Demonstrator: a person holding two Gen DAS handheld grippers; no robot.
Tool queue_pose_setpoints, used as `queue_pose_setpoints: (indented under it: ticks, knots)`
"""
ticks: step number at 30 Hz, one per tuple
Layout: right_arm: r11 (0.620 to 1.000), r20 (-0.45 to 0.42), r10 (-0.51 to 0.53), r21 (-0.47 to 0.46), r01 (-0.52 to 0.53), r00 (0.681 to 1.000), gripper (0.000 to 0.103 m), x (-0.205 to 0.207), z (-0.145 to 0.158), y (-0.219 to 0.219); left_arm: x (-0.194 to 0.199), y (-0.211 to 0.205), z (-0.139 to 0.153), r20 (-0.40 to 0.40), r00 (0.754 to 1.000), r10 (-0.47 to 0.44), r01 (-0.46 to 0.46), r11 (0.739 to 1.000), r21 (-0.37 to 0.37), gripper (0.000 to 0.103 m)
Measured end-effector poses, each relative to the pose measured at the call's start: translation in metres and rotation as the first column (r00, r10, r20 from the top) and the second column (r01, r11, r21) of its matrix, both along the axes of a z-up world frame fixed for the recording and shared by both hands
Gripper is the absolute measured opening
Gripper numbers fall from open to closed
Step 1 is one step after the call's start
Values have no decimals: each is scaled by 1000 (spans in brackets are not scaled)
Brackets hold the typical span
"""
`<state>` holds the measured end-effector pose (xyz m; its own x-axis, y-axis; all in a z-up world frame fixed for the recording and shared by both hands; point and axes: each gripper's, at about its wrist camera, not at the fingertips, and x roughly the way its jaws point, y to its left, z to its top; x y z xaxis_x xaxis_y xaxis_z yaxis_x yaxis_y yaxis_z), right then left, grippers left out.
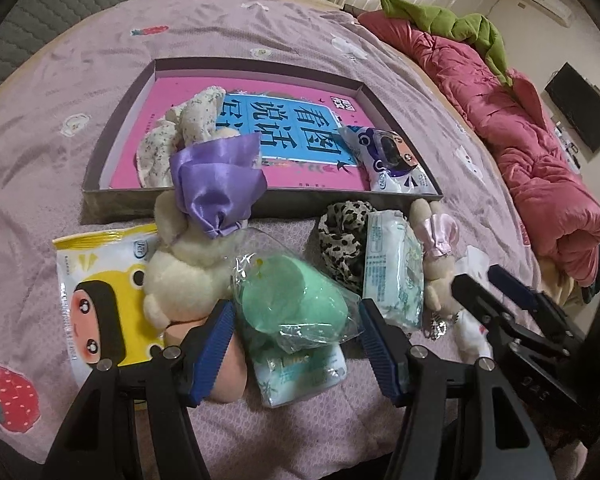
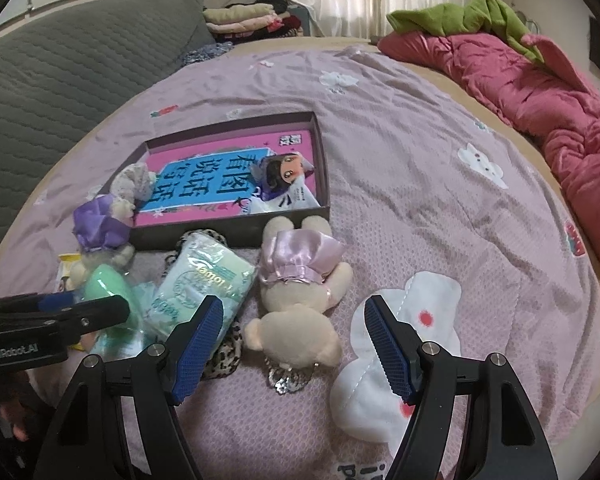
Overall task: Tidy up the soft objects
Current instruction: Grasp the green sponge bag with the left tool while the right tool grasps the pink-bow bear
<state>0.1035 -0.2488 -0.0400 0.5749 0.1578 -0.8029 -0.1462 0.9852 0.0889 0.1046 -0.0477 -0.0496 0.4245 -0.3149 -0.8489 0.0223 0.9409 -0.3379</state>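
My left gripper (image 1: 298, 332) is open just above a green puff in a clear bag (image 1: 292, 300), which lies between its fingers on a pale tissue pack (image 1: 300, 376). Beside it lie a cream plush with a purple satin dress (image 1: 188, 272), a yellow tissue pack (image 1: 96, 288), a leopard scrunchie (image 1: 340, 236) and a towel pack (image 1: 392, 264). My right gripper (image 2: 294, 344) is open over a small bear in a pink dress (image 2: 300, 320). A white cloud-shaped pad (image 2: 380, 392) lies under its right finger. Behind stands a shallow dark box (image 2: 236, 232).
The box (image 1: 260, 200) holds a pink book (image 1: 312, 152), a floral cloth toy (image 1: 180, 132) and a cartoon tissue pack (image 1: 396, 160). Everything rests on a lilac bedspread (image 2: 400, 184). A red quilt (image 2: 540, 92) with green cloth (image 2: 460, 16) lines the right; a grey headboard (image 2: 80, 60) stands at the left.
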Motion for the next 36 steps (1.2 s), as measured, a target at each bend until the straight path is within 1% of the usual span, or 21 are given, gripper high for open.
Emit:
queue_pose_setpoints:
  ticks: [5,7,12,13,14,15,16,19,22,27,36]
  knots:
    - [999,-34,-27,-37,26,999,74,15,-14,-1,5,1,-2,-12,1000,1,-1,1000,-22,61]
    - [999,-47,-33,-39,31,998,74,20,-19,-1,6,3,-4,-20,1000,3,-4,999,-41,59]
    - [998,-86,-30,-50,26,996,75,31,-33,2,8,6,-5,-18,1000,-2,1,998,-63,56]
    - [999,-89,-26,-43,22,996,73,32,-34,2,8,7,-5,-19,1000,-2,1,997,-71,55]
    - [999,-93,-21,-36,18,995,69,32,-36,3,8,7,-5,-17,1000,0,-1,997,-77,55]
    - [1000,-101,-9,-20,7,995,60,33,-37,4,8,8,-6,-18,1000,1,-2,996,-86,55]
    - [1000,-102,-2,-11,1,995,55,32,-38,4,8,9,-6,-19,1000,1,-3,996,-90,54]
    - [1000,-92,14,-11,-15,996,49,30,-37,7,7,10,-5,-17,1000,-2,0,996,-94,53]
    - [1000,-85,15,-6,-16,996,48,27,-34,7,6,12,-4,-14,1000,2,-3,995,-102,52]
    - [1000,-58,19,-16,-20,998,47,20,-24,5,3,15,1,-5,1000,5,-6,993,-114,52]
    - [1000,-3,16,-11,-16,1000,47,12,-1,2,-7,17,23,40,999,3,2,992,-129,52]
